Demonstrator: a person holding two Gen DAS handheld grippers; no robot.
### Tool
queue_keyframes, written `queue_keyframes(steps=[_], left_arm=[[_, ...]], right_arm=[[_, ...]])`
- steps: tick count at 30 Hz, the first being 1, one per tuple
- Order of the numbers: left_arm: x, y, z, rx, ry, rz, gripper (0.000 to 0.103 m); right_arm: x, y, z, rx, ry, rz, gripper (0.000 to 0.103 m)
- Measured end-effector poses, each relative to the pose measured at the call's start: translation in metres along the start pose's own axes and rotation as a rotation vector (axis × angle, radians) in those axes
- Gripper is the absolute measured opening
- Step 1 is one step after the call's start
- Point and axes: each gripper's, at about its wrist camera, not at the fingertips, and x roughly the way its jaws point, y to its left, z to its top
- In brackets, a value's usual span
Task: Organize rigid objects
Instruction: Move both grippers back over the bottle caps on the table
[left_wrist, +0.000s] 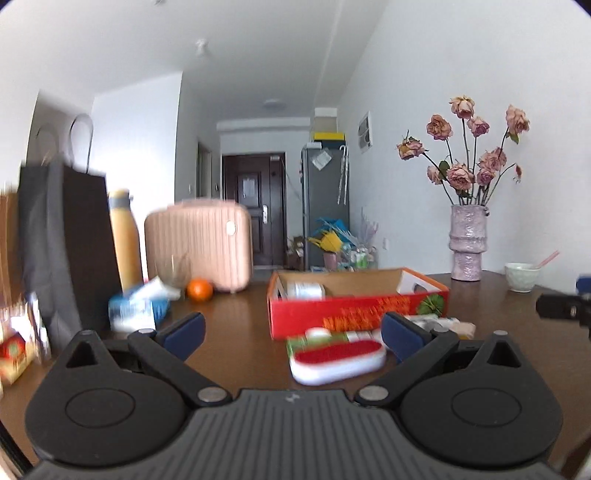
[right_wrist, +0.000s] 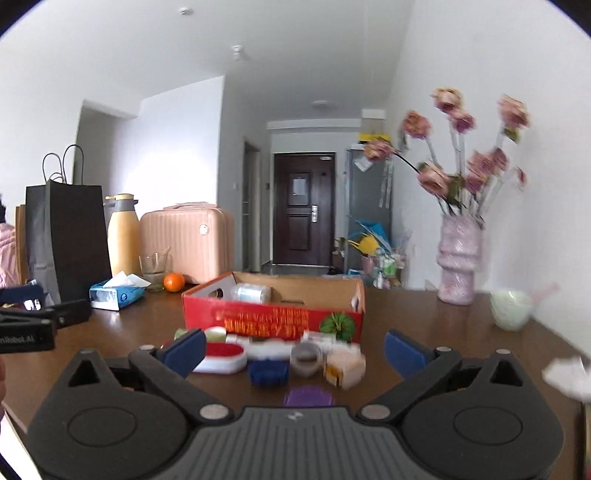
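Glossy wood table (right_wrist: 424, 325) w/ red cardboard box (right_wrist: 273, 317), ribbed purple disc (right_wrist: 309, 397).

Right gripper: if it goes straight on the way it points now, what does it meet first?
Likely the small items on the table: the open right gripper lines up with the blue piece and the round tin, with the red box behind them. Depth is hard to judge through the fisheye.
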Motion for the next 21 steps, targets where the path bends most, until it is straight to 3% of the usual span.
queue_keyframes(steps=[3,8,15,21], left_arm=[[-0.022,0.003,-0.016,-0.013,0.020,0.000,0.103],[-0.047,-0.005,-0.033,0.045,0.022,0.012,0.103],[-0.039,-0.008,-0.032,0.034,0.041,0.004,0.103],[-0.021,-0.007,-0.033,0.011,0.089,0.002,0.103]], right_arm=[[-0.019,0.009,-0.020,-0.034,0.030,0.039,0.103],[-0.038,0.020,-0.034,-0.061,0.031,0.007,0.103],[-0.042,0.019,-0.040,-0.042,-0.027,0.028,0.103],[-0.018,0.011,-0.040,-0.007,0.011,0.019,0.098]])
